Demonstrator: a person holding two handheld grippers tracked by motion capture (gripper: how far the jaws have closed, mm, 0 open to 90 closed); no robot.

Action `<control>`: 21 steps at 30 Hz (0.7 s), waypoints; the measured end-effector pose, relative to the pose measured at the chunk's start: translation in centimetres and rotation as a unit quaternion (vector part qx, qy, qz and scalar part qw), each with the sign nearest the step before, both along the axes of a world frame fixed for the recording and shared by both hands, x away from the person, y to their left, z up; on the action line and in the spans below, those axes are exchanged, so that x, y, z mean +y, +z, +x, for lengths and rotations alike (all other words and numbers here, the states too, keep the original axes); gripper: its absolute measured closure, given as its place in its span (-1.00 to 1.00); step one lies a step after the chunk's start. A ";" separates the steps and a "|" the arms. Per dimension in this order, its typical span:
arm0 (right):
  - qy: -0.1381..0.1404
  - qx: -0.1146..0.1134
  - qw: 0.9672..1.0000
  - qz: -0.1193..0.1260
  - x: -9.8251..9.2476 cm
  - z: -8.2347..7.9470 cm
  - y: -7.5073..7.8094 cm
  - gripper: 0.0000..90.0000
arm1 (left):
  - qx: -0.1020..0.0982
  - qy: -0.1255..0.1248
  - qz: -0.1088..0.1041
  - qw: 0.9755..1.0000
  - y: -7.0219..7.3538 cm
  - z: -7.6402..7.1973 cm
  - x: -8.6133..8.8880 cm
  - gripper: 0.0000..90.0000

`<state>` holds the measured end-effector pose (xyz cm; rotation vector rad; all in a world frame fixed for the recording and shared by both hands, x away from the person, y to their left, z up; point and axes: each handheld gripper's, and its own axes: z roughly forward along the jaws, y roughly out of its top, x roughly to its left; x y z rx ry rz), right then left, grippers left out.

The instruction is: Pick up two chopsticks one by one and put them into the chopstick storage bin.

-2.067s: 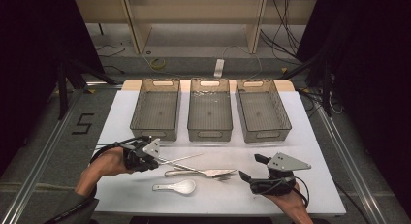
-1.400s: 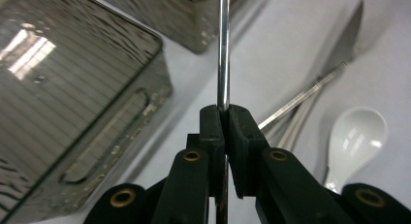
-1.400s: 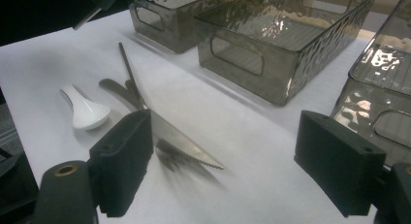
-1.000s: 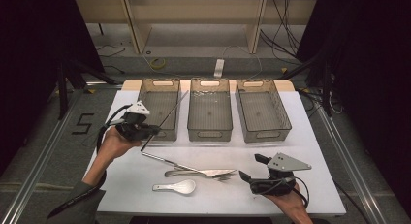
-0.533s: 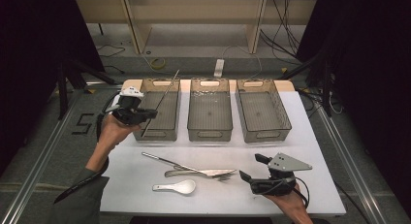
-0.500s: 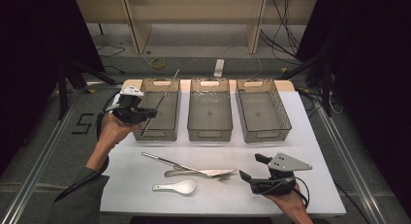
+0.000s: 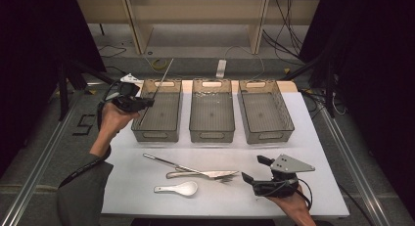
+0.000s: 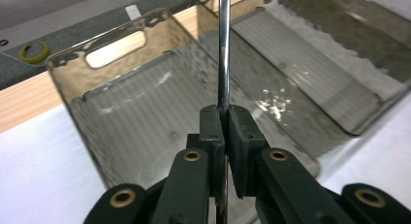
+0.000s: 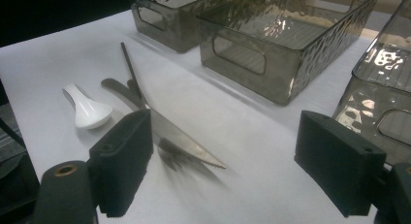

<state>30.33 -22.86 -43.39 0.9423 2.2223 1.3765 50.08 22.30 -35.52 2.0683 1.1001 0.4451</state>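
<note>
My left gripper (image 7: 146, 102) hangs over the left edge of the left grey bin (image 7: 155, 134), shut on a thin metal chopstick (image 7: 162, 79) that slants up and away above the bin. In the left gripper view the jaws (image 8: 224, 122) pinch the chopstick (image 8: 223, 49) with the bin's ribbed floor (image 8: 145, 117) behind it. My right gripper (image 7: 253, 169) rests on the table at the front right, open and with nothing in it. Between its pads (image 9: 232, 166) lies bare table, with the knife tip (image 9: 194, 151) just short of it.
On the white table (image 7: 318, 152) lie a second chopstick (image 7: 159, 159), a knife (image 7: 195, 173), a fork (image 7: 226, 177) and a white spoon (image 7: 177, 189). A middle bin (image 7: 211, 135) and a right bin (image 7: 268, 137) stand beside the left one.
My left gripper has lifted the chopstick off the table and carried it away and left, up over the left bin. The right gripper has stayed put.
</note>
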 end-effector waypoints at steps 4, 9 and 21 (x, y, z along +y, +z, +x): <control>-0.001 0.000 1.000 0.002 0.0 -0.1 0.0 -0.51 | 0.002 0.009 -0.007 1.000 -0.6 0.3 0.4 0.88; 0.001 0.000 1.000 0.001 0.0 0.0 0.0 -0.51 | 0.005 0.023 0.004 1.000 -1.4 0.8 0.5 0.88; 0.001 0.002 1.000 0.000 0.0 -0.1 0.0 -0.51 | 0.021 0.043 0.018 0.999 -3.6 1.5 0.6 0.87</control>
